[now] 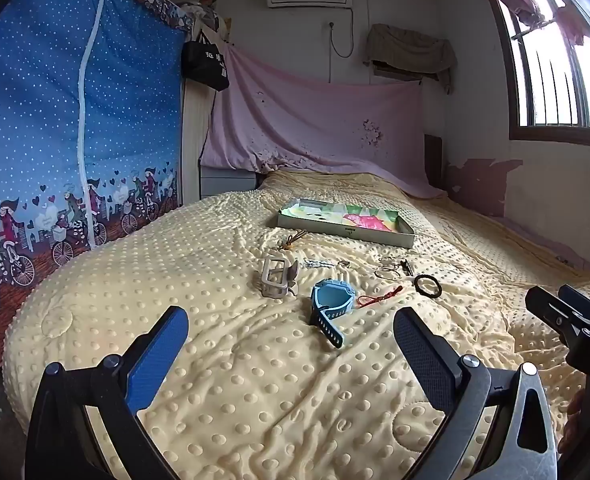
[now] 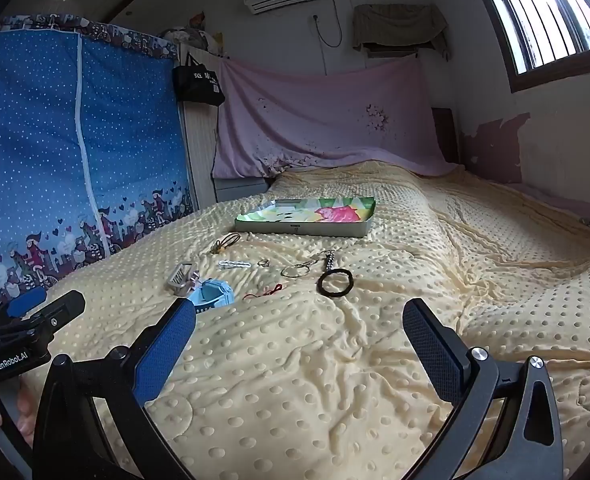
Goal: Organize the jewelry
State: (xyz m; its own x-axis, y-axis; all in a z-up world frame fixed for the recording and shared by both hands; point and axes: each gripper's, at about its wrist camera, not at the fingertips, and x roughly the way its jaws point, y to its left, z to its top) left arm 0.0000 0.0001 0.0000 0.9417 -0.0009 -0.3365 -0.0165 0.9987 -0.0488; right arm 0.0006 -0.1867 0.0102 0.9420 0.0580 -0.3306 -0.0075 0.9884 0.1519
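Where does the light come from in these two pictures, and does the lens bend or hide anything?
Left wrist view: daylight enters the barred window, overexposed; straight wardrobe edges bow. Right wrist view: the window glares equally; corners vignette black; small items near the tray stay soft, hard to identify.

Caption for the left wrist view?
Open left gripper hovers before blue watch, jewelry and tray on yellow bedspread.

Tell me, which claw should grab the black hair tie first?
Probably the right claw. The black hair tie lies just ahead of its open fingers, while for the left claw it sits off to the right, past the blue watch.
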